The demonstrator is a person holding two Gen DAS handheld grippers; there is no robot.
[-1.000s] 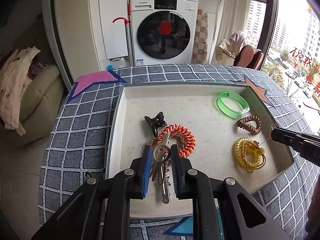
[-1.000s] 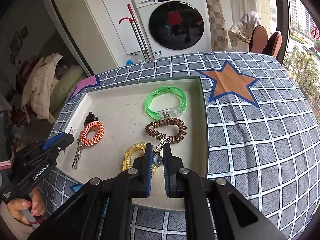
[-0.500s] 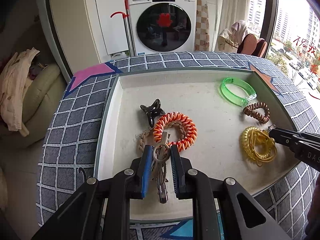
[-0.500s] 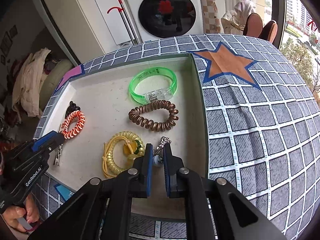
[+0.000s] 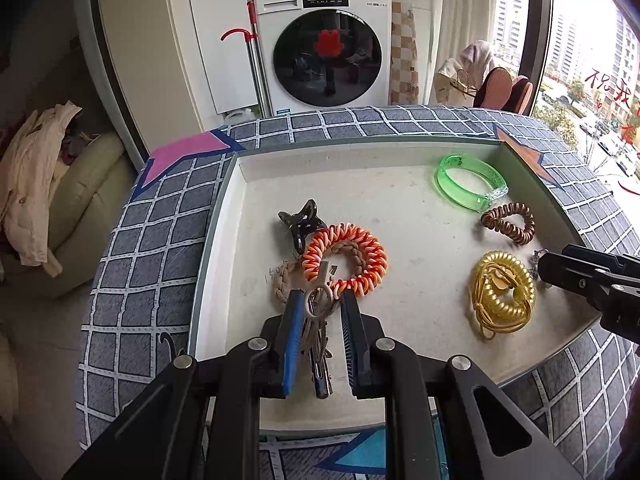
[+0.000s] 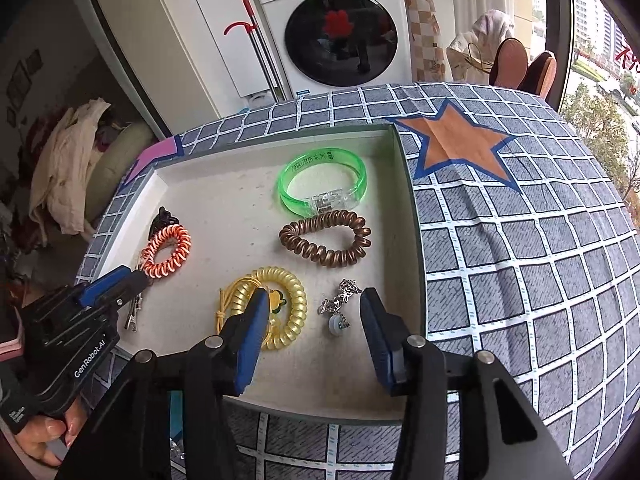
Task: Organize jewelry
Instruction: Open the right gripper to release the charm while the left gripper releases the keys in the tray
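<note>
A shallow tray point(image 6: 408, 200) with low walls is seen on the checked bench point(image 6: 520, 260); bare floor is left at its centre and far-left part. Near the right wall, a silver charm point(image 6: 338, 306) lies on the tray floor between the pads of the right hand-held gripper point(image 6: 314, 316), whose jaws have just been opening and press on nothing. The left hand-held gripper point(image 5: 320, 316) is held nearly closed around a key ring point(image 5: 318, 300) joined to an orange coil band point(image 5: 346, 258).
</note>
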